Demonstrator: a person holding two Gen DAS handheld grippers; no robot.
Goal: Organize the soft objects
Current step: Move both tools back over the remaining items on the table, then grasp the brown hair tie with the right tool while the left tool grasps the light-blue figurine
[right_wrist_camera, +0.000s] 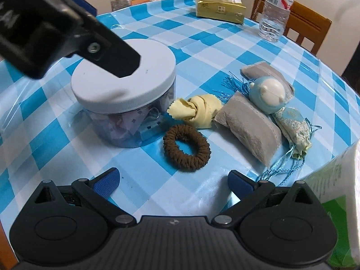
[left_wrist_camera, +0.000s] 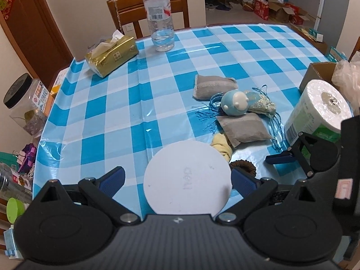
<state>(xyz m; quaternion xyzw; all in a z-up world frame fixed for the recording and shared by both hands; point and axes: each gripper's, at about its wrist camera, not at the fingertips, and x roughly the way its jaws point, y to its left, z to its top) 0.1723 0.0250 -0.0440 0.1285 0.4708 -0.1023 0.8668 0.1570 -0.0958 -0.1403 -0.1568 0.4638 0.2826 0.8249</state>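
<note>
A clear jar with a white lid stands on the checked table. My left gripper is open just above the lid, one finger on each side. Right of the jar lie a yellow cloth, a brown hair scrunchie, two grey pouches, a blue-and-white round toy and an embroidered blue sachet with tassels. My right gripper is open and empty, just in front of the scrunchie.
A gold tissue pack and a water bottle stand at the far side. A paper towel roll and a cardboard box are at the right. Wooden chair behind.
</note>
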